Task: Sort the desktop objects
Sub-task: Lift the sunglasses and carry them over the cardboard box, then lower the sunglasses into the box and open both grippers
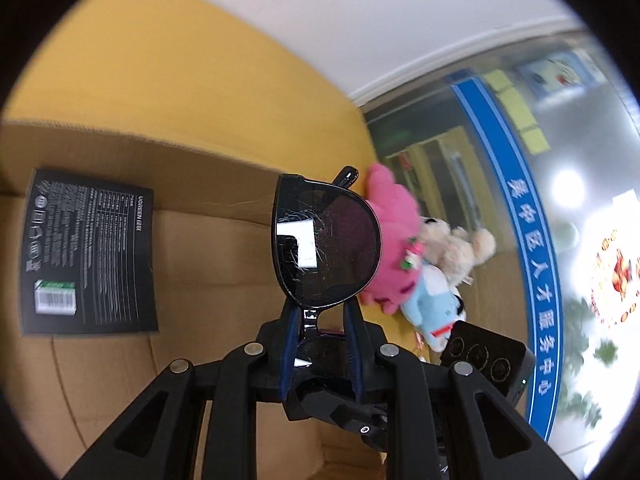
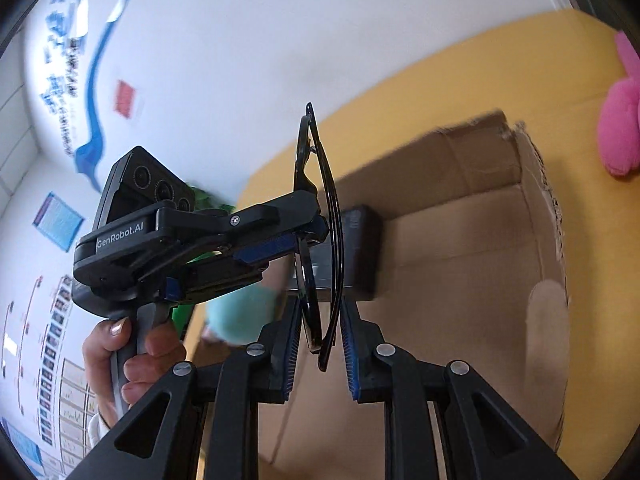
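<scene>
Your black UGREEN box [image 1: 90, 254] lies flat on the floor of the open cardboard box [image 1: 208, 264]. Your left tool [image 1: 320, 320] is clamped on the bridge of the black sunglasses [image 1: 326, 240], holding them up over that box. Pink and beige plush toys [image 1: 404, 256] sit on the yellow table [image 1: 192, 80] behind. Your right tool [image 2: 320, 344] has its fingers spread either side of the sunglasses' lower end, not pinching them.

Office or service centre: blue banner [image 1: 532, 248] with Chinese characters running along glass wall, posters [image 2: 56, 220] and charts hanging on white wall beside banner.
</scene>
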The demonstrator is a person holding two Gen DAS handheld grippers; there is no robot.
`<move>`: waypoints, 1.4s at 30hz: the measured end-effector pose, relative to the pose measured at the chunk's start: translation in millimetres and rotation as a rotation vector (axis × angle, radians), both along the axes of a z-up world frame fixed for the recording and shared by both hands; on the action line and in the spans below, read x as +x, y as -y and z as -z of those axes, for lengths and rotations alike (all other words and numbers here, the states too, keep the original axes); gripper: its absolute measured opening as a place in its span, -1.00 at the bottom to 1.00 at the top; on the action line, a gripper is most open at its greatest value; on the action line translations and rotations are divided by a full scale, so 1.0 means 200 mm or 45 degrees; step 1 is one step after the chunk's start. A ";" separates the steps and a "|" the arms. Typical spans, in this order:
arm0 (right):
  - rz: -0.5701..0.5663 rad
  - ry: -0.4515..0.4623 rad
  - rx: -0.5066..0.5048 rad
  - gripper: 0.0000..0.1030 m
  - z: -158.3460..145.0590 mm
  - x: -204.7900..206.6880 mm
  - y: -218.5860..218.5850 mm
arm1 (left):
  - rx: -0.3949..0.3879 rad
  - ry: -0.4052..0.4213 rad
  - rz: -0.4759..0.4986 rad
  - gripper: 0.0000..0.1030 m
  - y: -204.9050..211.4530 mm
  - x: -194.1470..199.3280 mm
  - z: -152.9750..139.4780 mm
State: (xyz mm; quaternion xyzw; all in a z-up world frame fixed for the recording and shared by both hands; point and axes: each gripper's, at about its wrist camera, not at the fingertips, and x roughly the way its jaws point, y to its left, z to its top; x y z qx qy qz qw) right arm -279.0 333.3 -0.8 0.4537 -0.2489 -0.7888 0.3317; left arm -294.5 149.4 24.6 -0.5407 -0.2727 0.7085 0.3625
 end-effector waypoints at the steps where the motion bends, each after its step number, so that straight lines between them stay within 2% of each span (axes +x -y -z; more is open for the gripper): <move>1: 0.005 0.025 0.017 -0.63 0.04 -0.03 0.00 | -0.005 0.035 -0.007 -0.60 -0.01 -0.03 0.06; 5: 0.026 0.097 0.070 -0.63 0.15 -0.13 0.01 | -0.022 0.111 -0.018 -0.60 -0.04 -0.11 0.18; 9: 0.045 0.146 0.116 -0.63 0.22 -0.18 0.03 | -0.071 0.143 -0.013 -0.58 -0.07 -0.14 0.24; 13: 0.064 0.162 0.175 -0.63 0.26 -0.18 0.05 | -0.109 0.169 -0.031 -0.57 -0.07 -0.16 0.26; 17: 0.083 0.155 0.240 -0.63 0.27 -0.17 0.08 | -0.153 0.148 -0.026 -0.41 -0.06 -0.15 0.24; 23: 0.125 0.148 0.386 -0.64 0.29 -0.16 0.13 | -0.169 0.119 -0.021 -0.41 0.00 -0.11 0.21; 27: 0.161 0.139 0.513 -0.64 0.31 -0.14 0.16 | -0.185 0.064 -0.031 -0.41 0.05 -0.05 0.14; 33: 0.179 0.117 0.645 -0.63 0.30 -0.10 0.24 | -0.267 -0.094 -0.035 -0.40 0.11 0.11 -0.01; 36: 0.200 0.115 0.685 -0.48 0.32 -0.09 0.25 | -0.304 -0.161 -0.058 -0.35 0.16 0.20 -0.07; 40: 0.204 0.092 0.740 -0.43 0.31 -0.06 0.25 | -0.328 -0.237 -0.094 -0.35 0.26 0.30 -0.16; 42: 0.188 0.060 0.751 -0.23 0.28 -0.03 0.27 | -0.347 -0.280 -0.101 -0.35 0.30 0.36 -0.19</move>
